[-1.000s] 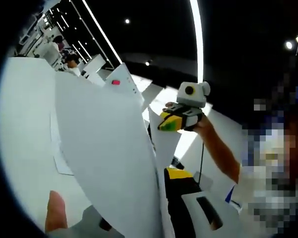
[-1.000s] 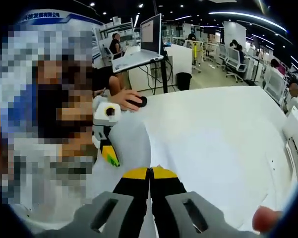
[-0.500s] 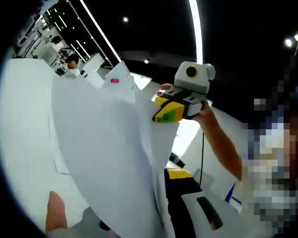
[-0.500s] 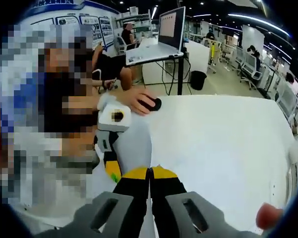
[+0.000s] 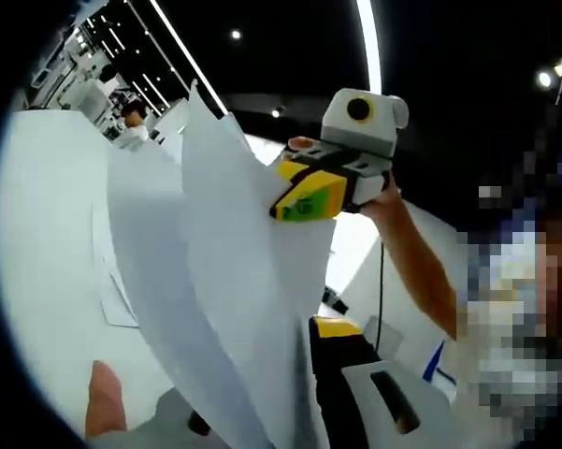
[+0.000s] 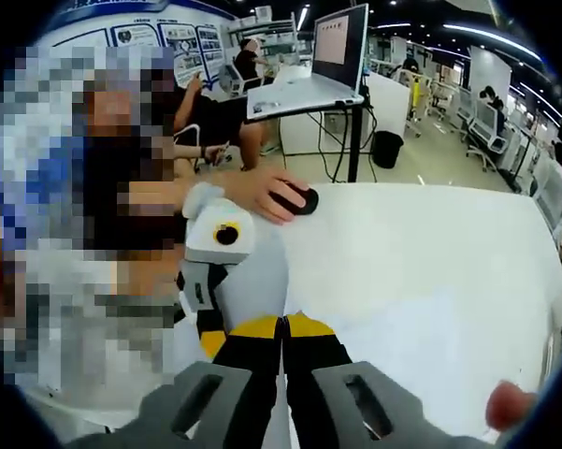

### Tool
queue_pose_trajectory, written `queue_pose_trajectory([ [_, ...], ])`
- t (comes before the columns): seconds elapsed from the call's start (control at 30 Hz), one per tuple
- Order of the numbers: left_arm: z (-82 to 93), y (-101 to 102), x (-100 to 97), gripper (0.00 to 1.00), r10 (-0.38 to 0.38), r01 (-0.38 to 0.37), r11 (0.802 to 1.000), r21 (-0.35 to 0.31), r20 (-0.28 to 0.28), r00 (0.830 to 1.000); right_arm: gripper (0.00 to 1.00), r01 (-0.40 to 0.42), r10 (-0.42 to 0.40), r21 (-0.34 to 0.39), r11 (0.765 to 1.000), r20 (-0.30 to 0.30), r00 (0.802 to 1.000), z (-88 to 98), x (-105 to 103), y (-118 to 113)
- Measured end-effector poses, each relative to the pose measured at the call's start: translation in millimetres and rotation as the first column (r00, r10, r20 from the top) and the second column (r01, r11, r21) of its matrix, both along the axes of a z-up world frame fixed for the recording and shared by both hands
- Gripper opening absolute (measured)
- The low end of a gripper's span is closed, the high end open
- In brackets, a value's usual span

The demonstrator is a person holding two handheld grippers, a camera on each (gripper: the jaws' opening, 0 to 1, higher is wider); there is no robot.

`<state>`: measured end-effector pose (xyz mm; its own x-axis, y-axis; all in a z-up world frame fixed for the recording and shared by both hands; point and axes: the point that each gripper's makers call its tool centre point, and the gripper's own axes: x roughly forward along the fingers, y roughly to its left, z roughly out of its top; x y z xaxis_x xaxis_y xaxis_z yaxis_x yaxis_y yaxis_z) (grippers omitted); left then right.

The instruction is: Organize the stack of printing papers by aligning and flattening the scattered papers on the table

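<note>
Several white printing papers stand upright in the air in front of the left gripper view. My left gripper holds their lower edge, with one yellow-tipped jaw showing beside the sheets and the other hidden behind them. My right gripper pinches the upper edge of the papers. In the right gripper view its yellow-tipped jaws are shut together on the thin paper edge. The papers curve away toward the left gripper. Another sheet lies flat on the white table.
The white table stretches to the right. At its far edge a person's hand rests on a black mouse, and behind it a laptop stands on a desk. A person sits close on the left. More desks and chairs fill the background.
The right gripper has moved closer along the top edge of the papers, and the sheets have fanned so that a second edge stands up. Both grippers have kept their hold.
</note>
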<state>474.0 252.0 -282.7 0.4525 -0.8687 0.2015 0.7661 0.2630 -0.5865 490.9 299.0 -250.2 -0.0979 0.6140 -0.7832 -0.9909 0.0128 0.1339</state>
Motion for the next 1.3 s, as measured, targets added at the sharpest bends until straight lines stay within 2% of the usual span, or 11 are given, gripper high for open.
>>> queue_pose_trajectory([
  [0.63, 0.1, 1, 2.7, 0.06, -0.002, 0.002, 1.0, -0.018, -0.025, 1.0, 0.0, -0.017, 0.017, -0.006, 1.0, -0.003, 1.0, -2.7, -4, 1],
  [0.93, -0.1, 0, 0.8, 0.06, -0.008, 0.007, 1.0, -0.021, -0.021, 1.0, 0.0, -0.008, 0.008, 0.017, 1.0, -0.021, 1.0, -2.7, -5, 0],
  [1.03, 0.4, 0, -0.1, 0.06, -0.01, 0.009, 1.0, -0.026, -0.021, 1.0, 0.0, -0.006, 0.007, 0.044, 0.999, -0.029, 1.0, -0.5, -6, 1],
  [1.07, 1.1, 0, -0.8, 0.06, -0.012, 0.011, 0.999, -0.031, -0.02, 1.0, 0.01, -0.009, 0.01, 0.056, 0.998, -0.025, 1.0, 0.0, -6, 2],
  [1.1, 2.3, 1, -0.8, 0.06, -0.01, 0.009, 0.999, -0.039, -0.019, 1.0, 0.05, -0.004, 0.004, 0.085, 0.996, -0.002, 1.0, 1.5, -3, 4],
  [1.23, 4.1, 5, 1.9, 0.06, -0.01, 0.009, 0.998, -0.055, -0.021, 1.0, 0.16, -0.005, 0.003, 0.143, 0.99, 0.014, 1.0, 2.5, -1, 7],
  [1.27, 4.2, 5, 2.7, 0.06, -0.011, 0.01, 0.998, -0.055, -0.022, 1.0, 0.18, 0.004, -0.008, 0.156, 0.988, 0.022, 1.0, 2.3, 1, 7],
  [1.3, 4.5, 5, 2.7, 0.06, -0.012, 0.011, 0.998, -0.057, -0.022, 1.0, 0.19, 0.06, -0.066, 0.17, 0.984, 0.033, 0.997, 2.5, 8, 8],
])
